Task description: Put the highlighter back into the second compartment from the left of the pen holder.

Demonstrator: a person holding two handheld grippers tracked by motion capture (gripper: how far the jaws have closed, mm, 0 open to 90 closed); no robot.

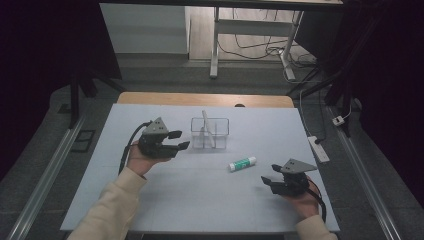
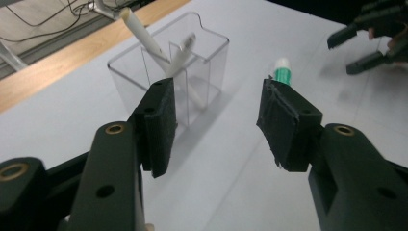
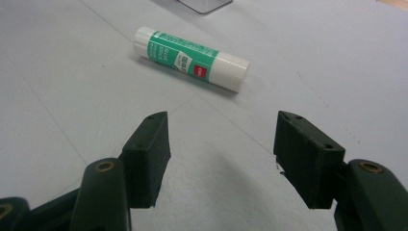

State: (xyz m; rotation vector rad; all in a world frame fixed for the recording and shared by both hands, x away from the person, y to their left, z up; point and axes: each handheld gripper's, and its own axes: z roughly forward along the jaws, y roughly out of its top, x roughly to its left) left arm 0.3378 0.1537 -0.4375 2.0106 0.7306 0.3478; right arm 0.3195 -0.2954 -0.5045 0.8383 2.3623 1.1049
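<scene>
A clear plastic organizer [image 1: 222, 122] with compartments stands mid-table and holds two white pens [image 1: 204, 119]. Just left of it my left gripper [image 1: 181, 140] is open and empty, jaws pointing at the box. In the left gripper view the organizer [image 2: 211, 57] and its leaning pens [image 2: 144, 38] lie beyond the left gripper [image 2: 219, 91]. A green-and-white glue stick [image 1: 242, 163] lies flat in front of the box. My right gripper [image 1: 269, 173] is open to the right of it, a short way off. In the right gripper view the glue stick [image 3: 190, 57] lies ahead of the empty right gripper [image 3: 221, 127].
The work surface is a pale grey mat [image 1: 200, 195] on a wooden table [image 1: 200, 98]. A power strip [image 1: 318, 148] and cables lie off the table's right side. Desk legs [image 1: 215, 50] stand on the floor beyond.
</scene>
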